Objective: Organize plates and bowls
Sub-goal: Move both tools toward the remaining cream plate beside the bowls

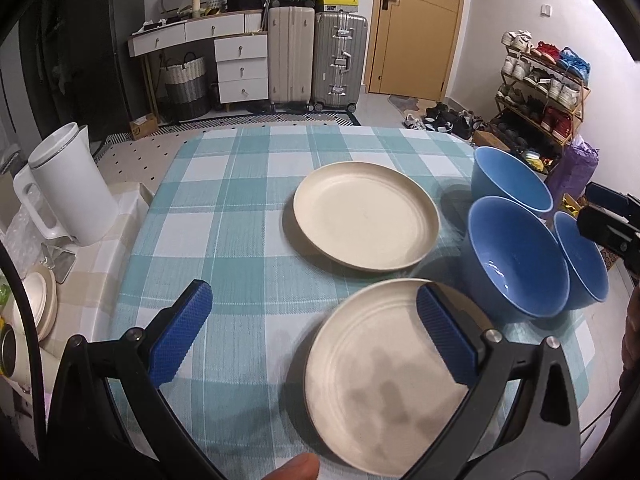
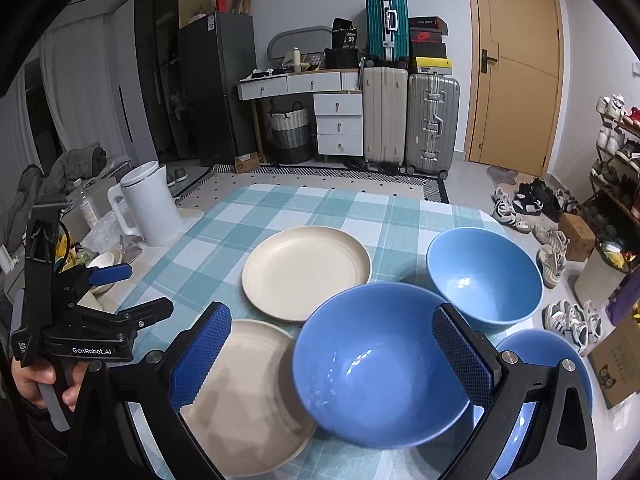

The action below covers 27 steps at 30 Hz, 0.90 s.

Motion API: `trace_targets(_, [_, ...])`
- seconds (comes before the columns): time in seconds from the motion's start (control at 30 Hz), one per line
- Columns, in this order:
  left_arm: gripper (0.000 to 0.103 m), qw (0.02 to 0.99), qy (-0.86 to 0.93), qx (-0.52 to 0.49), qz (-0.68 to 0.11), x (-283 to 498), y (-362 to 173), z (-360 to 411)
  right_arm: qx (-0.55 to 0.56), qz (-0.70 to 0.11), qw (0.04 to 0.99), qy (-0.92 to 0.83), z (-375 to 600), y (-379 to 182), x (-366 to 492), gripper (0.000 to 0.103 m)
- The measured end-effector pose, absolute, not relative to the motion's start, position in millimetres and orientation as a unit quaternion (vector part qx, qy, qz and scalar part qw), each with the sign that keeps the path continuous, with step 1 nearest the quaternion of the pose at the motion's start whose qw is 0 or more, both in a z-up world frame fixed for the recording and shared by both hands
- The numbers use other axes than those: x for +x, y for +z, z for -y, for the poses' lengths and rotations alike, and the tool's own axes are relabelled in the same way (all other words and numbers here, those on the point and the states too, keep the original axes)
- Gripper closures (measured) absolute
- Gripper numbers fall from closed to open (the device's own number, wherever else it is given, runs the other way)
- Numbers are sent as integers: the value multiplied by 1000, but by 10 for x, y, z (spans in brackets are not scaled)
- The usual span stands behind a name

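While both tools are hanging above the checked surface [image 1: 224,200] with nothing grasped, the sensible step, as I judge it, is stacking like with like: one cream plate onto the other, and the blue bowls nested together.

For the plates, the left hand-held gripper [image 1: 316,336] is sitting over the near plate [image 1: 376,392], with one blue pad [image 1: 444,336] above its rim and the other pad off to the side over the cloth. Taking the plate well probably means lowering one finger under the raised edge and one over it, pinching the rim rather than trying to span the whole disc, then setting it level on the far plate [image 1: 366,216], which is lying just beyond it and apart from it.

For the bowls, the right hand-held gripper [image 2: 332,356] is framing the middle bowl [image 2: 380,364]; gripping its wall near the lip looks safest, since the glazed surface may slip. The far bowl [image 2: 484,276] is standing just beside it, and the near bowl [image 2: 540,356] is partly hidden behind the right finger.

Both hand-held grippers are spread wide. Neither is holding anything; whether the pads are grazing the crockery I cannot tell.
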State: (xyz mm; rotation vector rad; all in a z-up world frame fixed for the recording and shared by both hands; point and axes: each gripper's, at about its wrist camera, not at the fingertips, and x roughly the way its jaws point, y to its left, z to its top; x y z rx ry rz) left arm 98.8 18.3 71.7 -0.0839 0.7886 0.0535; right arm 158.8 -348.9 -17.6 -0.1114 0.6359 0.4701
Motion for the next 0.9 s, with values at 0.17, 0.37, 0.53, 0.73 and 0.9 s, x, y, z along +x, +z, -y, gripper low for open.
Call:
trace_targets(0.17, [1,917,32,-52,-394,1213,660,-281,-55,-321,918,228,3485,-170,1841,1])
trace_targets(0.37, [1,909,39,-68,-409,1495,566,-421,-65,-336,912,227,3402,-168,2140,1])
trace_targets(0.53, [1,903,44,-73,-422,1707,464,-501,-65,-361,902,229,3325,-196,2415,1])
trace_targets(0.73, [1,897,45,-74,-434,1903,354,-553,-74,-385,890,232,3195,-309,2682,1])
trace_targets(0.9, [1,891,48,-77,-445,2035,246,-611,-77,-408,878,237,3074,-418,2907,1])
